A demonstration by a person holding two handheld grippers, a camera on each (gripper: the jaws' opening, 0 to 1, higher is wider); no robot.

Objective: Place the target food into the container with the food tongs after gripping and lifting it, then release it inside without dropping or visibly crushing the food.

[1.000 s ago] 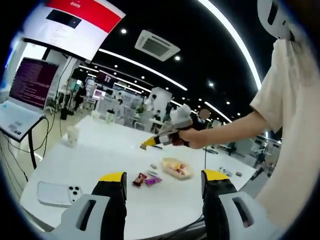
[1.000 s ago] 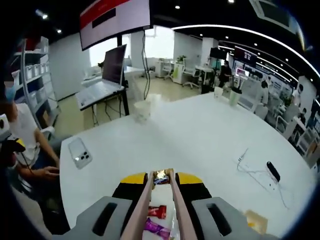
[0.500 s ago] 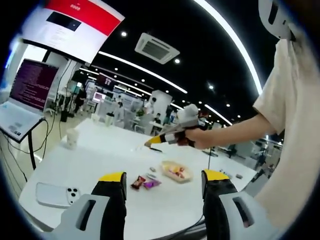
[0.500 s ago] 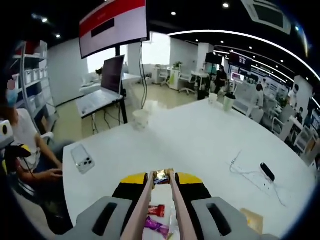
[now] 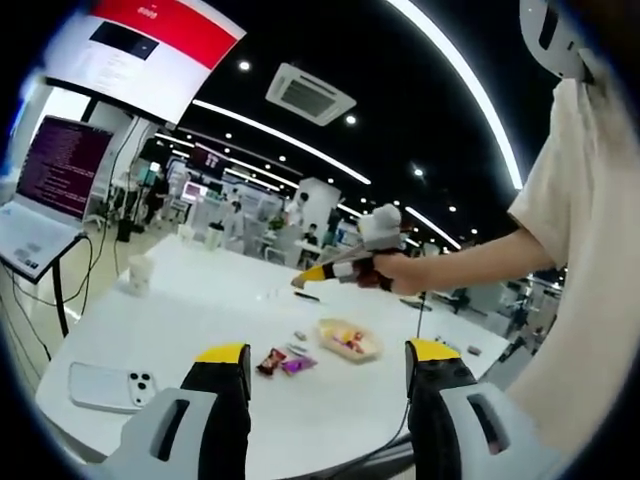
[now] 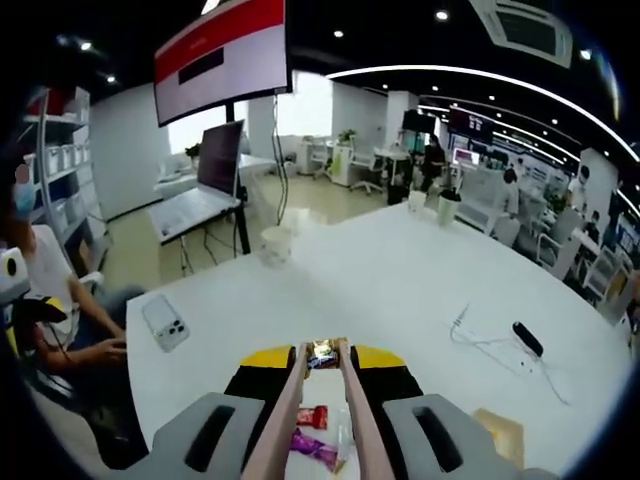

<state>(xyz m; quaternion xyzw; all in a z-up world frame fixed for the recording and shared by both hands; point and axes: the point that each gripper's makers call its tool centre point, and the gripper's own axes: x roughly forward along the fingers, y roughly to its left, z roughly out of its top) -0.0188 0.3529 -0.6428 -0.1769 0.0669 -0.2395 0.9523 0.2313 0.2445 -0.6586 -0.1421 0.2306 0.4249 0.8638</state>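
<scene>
High above the white table (image 6: 400, 270), the right gripper (image 6: 322, 365) squeezes food tongs (image 6: 345, 410) pinching 1 light, crinkly wrapped candy (image 6: 322, 351), likely slippery, while the left gripper (image 5: 325, 360) hangs open.

We see wide bare table (image 6: 400, 270) ahead of the right claw (image 6: 322, 352); a cup (image 6: 274, 243), phone (image 6: 165, 322) and cable (image 6: 490, 345) sit at its edges, wrapped sweets (image 6: 312, 432) just below.
</scene>
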